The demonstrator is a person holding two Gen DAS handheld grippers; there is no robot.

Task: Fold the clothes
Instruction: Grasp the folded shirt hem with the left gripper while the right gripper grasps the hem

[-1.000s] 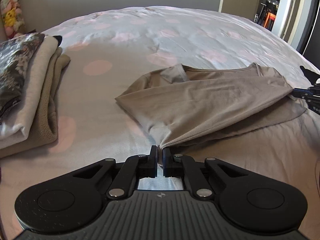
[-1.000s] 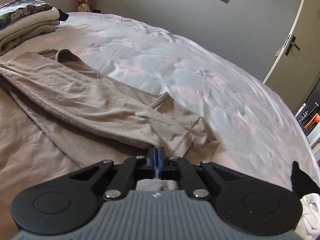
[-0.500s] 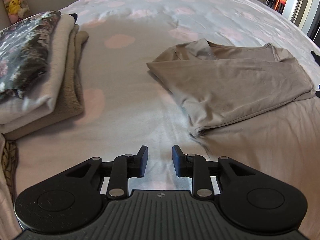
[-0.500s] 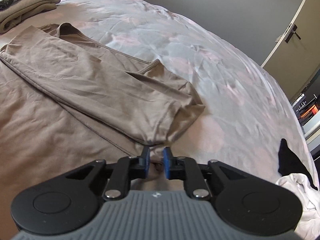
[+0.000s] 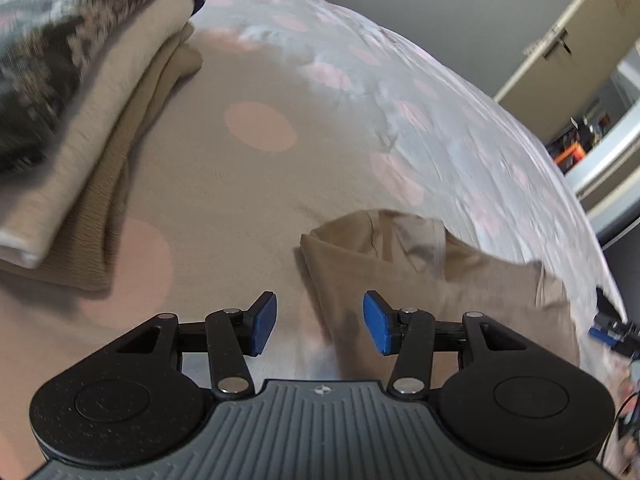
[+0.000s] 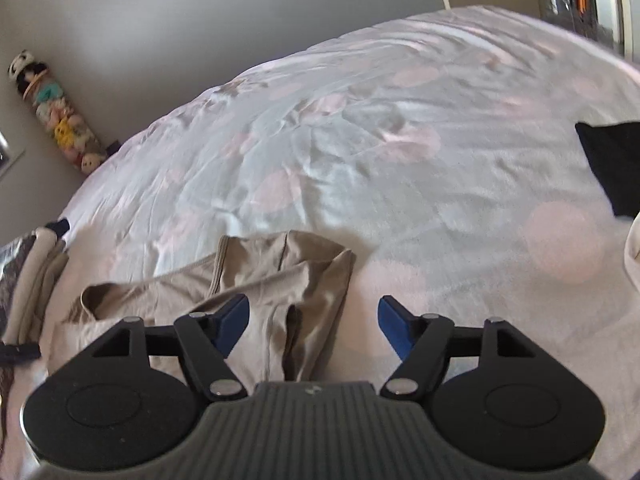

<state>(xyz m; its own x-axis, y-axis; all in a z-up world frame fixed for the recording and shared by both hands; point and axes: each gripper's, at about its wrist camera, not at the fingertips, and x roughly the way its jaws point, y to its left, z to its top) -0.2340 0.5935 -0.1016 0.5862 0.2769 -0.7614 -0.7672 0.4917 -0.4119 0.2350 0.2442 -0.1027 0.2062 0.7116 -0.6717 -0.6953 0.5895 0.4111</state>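
The bed (image 5: pixel 248 184) lies mostly bare toward 12 o'clock, a clothes stack (image 5: pixel 80 120) at 10, the folded shirt (image 5: pixel 440 288) just ahead of both empty grippers, left (image 5: pixel 320 322) part-spread, right (image 6: pixel 314 322) wide, jaws just been opening.

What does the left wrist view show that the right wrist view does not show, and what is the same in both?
Only the left wrist view shows the door handle and the left gripper, jaws apart with nothing between them.

Only the right wrist view shows the hanging plush toys, a black garment at the right edge, and the right gripper, jaws wide apart above the shirt's edge.

Both share the folded beige shirt, the stack of folded clothes and the dotted bedcover.
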